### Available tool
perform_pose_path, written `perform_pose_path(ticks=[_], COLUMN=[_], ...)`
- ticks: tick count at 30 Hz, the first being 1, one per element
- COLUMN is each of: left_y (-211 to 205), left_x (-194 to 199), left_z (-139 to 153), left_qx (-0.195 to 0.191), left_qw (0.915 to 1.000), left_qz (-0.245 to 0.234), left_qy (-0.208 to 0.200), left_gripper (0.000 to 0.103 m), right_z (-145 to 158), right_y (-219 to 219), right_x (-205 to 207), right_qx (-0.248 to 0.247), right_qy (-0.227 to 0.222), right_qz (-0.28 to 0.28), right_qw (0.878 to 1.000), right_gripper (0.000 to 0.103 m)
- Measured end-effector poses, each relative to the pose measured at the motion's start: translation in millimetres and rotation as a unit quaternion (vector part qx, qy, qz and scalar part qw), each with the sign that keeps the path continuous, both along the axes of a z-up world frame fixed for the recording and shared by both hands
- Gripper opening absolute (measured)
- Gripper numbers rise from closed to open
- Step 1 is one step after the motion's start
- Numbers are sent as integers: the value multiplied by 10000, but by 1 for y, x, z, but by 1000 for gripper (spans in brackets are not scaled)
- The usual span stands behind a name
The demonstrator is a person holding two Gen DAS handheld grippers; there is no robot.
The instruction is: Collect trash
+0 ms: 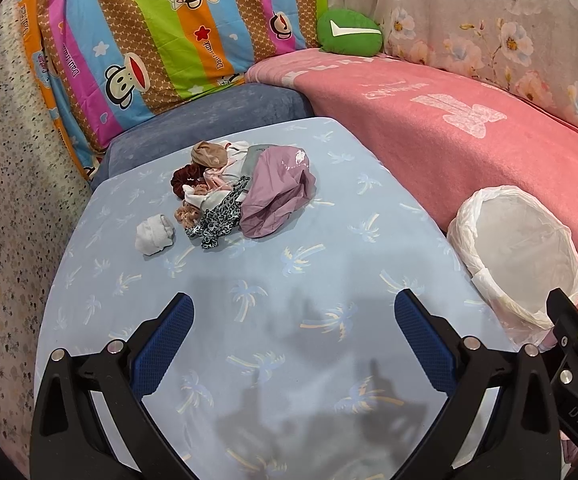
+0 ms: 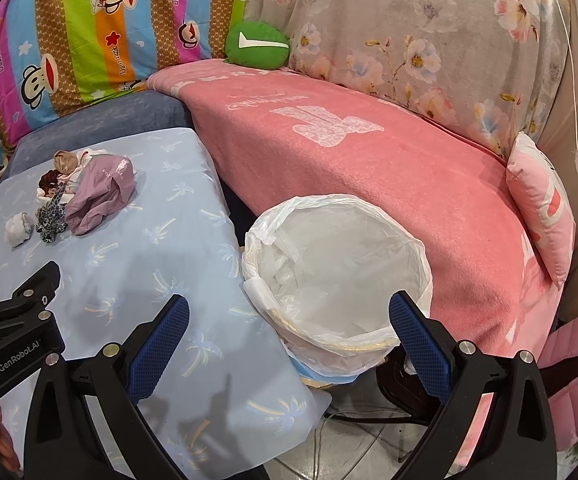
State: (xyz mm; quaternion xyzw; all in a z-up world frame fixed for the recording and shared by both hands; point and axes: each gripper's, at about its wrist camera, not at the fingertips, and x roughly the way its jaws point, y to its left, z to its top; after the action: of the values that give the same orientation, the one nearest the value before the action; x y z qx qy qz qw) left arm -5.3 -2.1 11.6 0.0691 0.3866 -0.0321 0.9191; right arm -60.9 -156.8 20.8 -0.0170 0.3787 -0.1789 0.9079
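- On the far left, a striped cartoon-monkey quilt hangs as a backdrop behind a blue-grey cushion.
- My left gripper hovers over the near part of the table, its blue-padded jaws spread wide with nothing between them.
- The table wears a pale blue cloth printed with palm trees, and my shadows fall across its near end.
- Towards the far left of that cloth sits the pile of trash: a crumpled mauve bag on its right side, a leopard-print scrap on the near side, a dark red scrunchie and beige and white bits behind.
- A small white wad lies just left of the pile, apart from it.
- A green cushion with a white tick rests at the far end of the pink blanket covering the sofa, right of the table.
- My right gripper hangs over the near rim of the bin, jaws likewise spread and holding nothing.
- The bin, lined with a white plastic bag, stands between the table's right edge and the pink sofa; I see only crumpled liner inside.
- A pink pillow leans at the far right of the sofa, below a floral drape.
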Motion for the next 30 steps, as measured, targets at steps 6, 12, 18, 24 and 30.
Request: perform_pose_path(ticks=[6, 12, 18, 24, 30], left_y=[0, 1, 1, 2, 2], left_x=[0, 0, 0, 0, 0], left_z=[0, 0, 0, 1, 1], left_qx=[5, -1, -2, -8, -11], left_qw=[10000, 10000, 10000, 10000, 10000], left_qz=[7, 7, 5, 4, 5], left_qy=[-7, -10, -13, -15, -19], left_gripper=[96, 96, 96, 96, 96], right_z=[-1, -1, 2, 2, 2], right_y=[1, 1, 4, 4, 4], right_x=[0, 0, 1, 1, 1], right_qx=[-3, -5, -17, -19, -21], right_qy=[-2, -8, -8, -14, -13], right_qz=[-4, 1, -6, 0, 0], right_qw=[10000, 10000, 10000, 10000, 10000], right_gripper=[98, 98, 98, 98, 98])
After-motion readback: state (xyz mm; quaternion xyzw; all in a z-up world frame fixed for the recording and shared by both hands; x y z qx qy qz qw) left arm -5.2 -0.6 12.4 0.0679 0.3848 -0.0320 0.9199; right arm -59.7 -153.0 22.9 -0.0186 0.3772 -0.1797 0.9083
